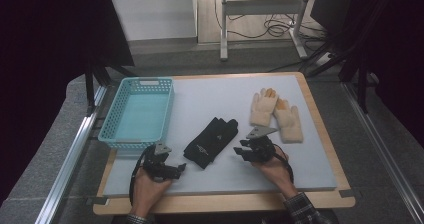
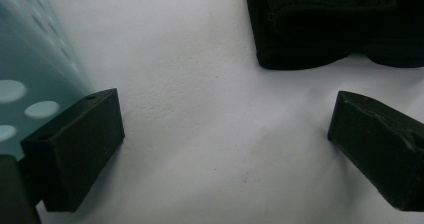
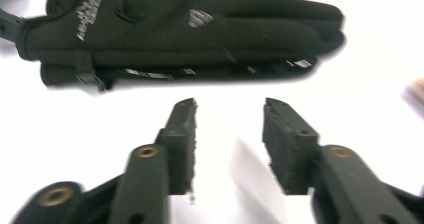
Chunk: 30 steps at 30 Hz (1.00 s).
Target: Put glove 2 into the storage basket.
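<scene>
A pair of black gloves lies stacked in the middle of the pale mat. Right of them, a pair of cream gloves lies flat with fingers pointing away. My left gripper rests near the front edge, between the basket and the black gloves; its jaws stand wide open over bare mat, with the black glove cuff just beyond. My right gripper sits to the right of the black gloves, pointing at them. Its jaws are apart with nothing between them, a short way from the black gloves.
An empty teal mesh basket stands at the mat's left side; its wall is close beside my left jaw. The mat covers a wooden tabletop. A cream glove's edge shows at the right. Bare mat lies along the front.
</scene>
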{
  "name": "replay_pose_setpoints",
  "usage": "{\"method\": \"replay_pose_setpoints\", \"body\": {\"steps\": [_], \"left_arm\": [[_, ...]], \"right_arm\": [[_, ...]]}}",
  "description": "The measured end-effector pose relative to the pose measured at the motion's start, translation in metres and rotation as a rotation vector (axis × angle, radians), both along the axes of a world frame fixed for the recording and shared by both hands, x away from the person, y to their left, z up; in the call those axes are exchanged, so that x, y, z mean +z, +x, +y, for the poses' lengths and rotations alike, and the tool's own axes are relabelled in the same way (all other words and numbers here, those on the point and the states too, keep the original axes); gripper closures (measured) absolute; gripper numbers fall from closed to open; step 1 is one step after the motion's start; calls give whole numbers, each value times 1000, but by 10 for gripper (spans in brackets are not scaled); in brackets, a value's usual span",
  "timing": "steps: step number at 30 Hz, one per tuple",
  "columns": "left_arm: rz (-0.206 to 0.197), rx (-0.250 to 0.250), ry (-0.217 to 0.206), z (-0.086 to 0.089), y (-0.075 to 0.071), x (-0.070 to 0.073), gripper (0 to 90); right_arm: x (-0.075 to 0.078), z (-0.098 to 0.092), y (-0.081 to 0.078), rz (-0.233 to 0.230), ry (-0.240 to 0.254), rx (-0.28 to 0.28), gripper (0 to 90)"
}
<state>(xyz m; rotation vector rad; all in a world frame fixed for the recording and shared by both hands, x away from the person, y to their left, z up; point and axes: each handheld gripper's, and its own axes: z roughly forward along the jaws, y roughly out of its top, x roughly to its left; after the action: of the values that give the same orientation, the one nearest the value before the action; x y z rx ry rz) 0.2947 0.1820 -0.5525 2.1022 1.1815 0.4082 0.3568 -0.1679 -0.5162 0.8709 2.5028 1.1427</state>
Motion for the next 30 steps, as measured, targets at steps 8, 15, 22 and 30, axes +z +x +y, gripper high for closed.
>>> {"method": "replay_pose_setpoints", "body": {"steps": [8,15,22,30], "left_arm": [[1,0,-1,0,0,0,18],[1,-4,0,0,0,0,17],[1,-6,0,1,0,0,16],[-3,-11,-2,0,-1,1,19]], "right_arm": [[0,-37,-8,-32,-19,-77,334],[-8,-59,-5,-50,-82,-144,200],[-15,-71,-2,-23,-76,-171,161],[-16,-71,-1,-21,-76,-176,155]]}}
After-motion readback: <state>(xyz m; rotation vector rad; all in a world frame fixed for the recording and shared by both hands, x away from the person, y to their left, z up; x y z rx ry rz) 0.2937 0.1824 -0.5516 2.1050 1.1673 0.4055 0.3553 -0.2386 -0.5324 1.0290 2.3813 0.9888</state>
